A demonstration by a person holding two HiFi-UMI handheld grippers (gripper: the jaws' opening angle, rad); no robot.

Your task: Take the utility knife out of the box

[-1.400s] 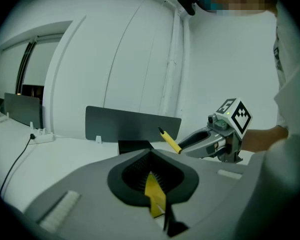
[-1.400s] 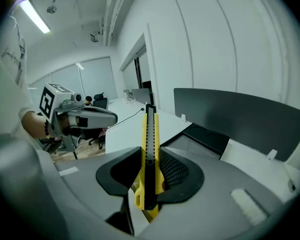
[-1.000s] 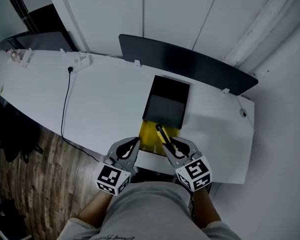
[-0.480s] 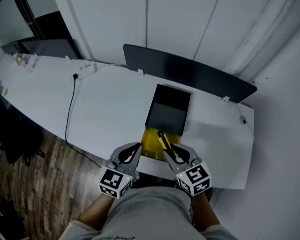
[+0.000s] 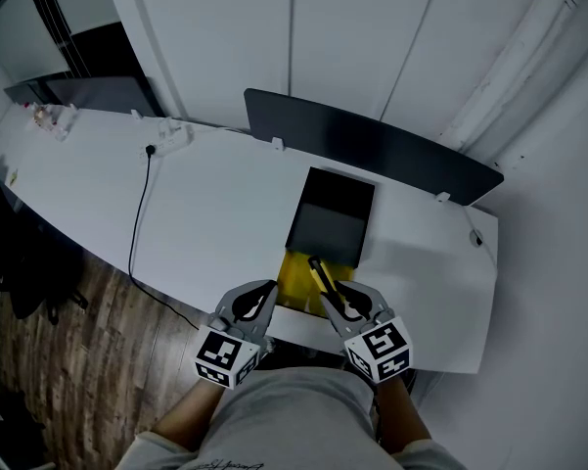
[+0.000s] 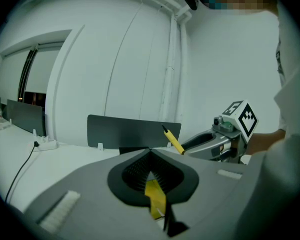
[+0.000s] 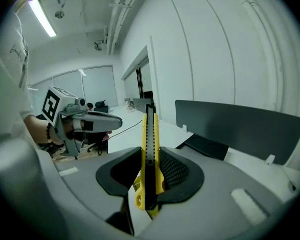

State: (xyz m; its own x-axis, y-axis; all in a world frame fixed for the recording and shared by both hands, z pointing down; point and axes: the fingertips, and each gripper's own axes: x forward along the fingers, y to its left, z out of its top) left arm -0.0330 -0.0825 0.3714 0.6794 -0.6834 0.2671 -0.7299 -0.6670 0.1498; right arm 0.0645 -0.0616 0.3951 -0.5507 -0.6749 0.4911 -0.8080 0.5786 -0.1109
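A yellow utility knife (image 5: 320, 275) with a black slider stands tilted up over the front edge of the white desk (image 5: 215, 213). My right gripper (image 5: 335, 289) is shut on its handle end. In the right gripper view the knife (image 7: 150, 149) rises upright between the pads. The box (image 5: 331, 209) lies just beyond, its black lid folded back and its yellow inside (image 5: 294, 274) showing. My left gripper (image 5: 263, 290) hovers left of the box with its jaws together and nothing in them. From the left gripper view, the knife (image 6: 173, 140) sticks out of the right gripper (image 6: 209, 141).
A dark divider panel (image 5: 372, 140) runs along the back of the desk. A black cable (image 5: 135, 213) and a white power strip (image 5: 171, 130) lie at the left. Wood floor (image 5: 68, 360) is below the desk's left edge. The person's lap fills the bottom of the head view.
Both grippers and the knife keep their places. Only the head view has shifted slightly.
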